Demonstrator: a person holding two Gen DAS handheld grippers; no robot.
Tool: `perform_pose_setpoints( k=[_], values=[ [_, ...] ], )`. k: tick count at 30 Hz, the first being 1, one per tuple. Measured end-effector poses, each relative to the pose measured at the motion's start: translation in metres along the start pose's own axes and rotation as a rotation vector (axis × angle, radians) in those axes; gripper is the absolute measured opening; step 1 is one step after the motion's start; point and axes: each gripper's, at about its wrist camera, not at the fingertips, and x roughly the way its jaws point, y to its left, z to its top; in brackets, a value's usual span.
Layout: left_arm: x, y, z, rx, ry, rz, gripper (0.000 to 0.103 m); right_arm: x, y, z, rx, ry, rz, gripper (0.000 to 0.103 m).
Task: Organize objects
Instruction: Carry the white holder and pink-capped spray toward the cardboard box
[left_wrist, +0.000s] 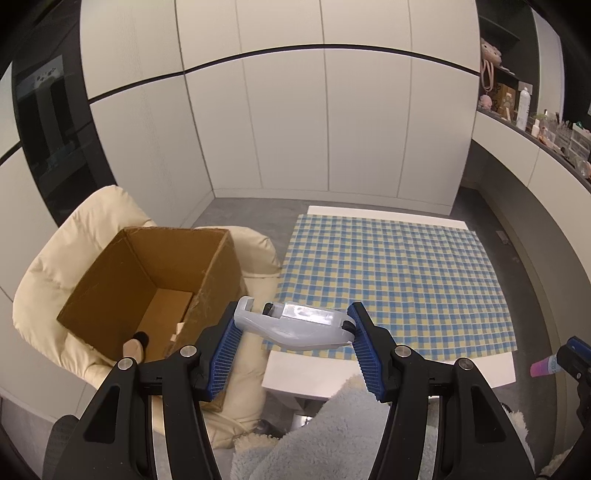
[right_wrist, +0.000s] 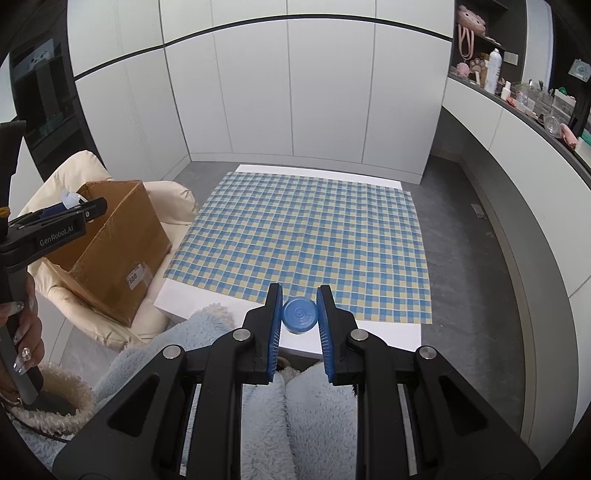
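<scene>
My left gripper (left_wrist: 295, 314) is shut on a pale grey plastic dispenser (left_wrist: 295, 326), held crosswise between the blue pads. It hangs over the gap between the table's front-left corner and an open cardboard box (left_wrist: 218, 266). In the right wrist view the left gripper (right_wrist: 86, 206) reaches toward the box (right_wrist: 122, 251). My right gripper (right_wrist: 300, 302) is shut on a small object with a round blue cap (right_wrist: 299, 315), just above the table's near edge. At the left view's right edge that object shows a pink-purple end (left_wrist: 543, 367).
The box sits on a cream cushioned chair (left_wrist: 55, 266) and holds a beige item with a black tip (left_wrist: 137, 343). A blue-and-yellow checked cloth (left_wrist: 399, 266) covers the white table (left_wrist: 388, 369). A person's hand (right_wrist: 22, 332) grips the left handle; light blue fleece (right_wrist: 266, 406) lies below.
</scene>
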Motion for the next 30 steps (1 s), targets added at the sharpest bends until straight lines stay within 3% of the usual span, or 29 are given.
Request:
perform_pose_setpoints(
  k=[17, 30],
  values=[
    [-0.003, 0.094, -0.021, -0.159, 0.028, 0.153, 0.059, 0.031, 0.094, 0.021, -0.179, 0.009, 0.168, 0.020],
    [-0.009, 0.144, -0.036, -0.247, 0.050, 0.241, 0.059, 0.047, 0.184, 0.031, -0.334, 0.017, 0.317, 0.020]
  ],
)
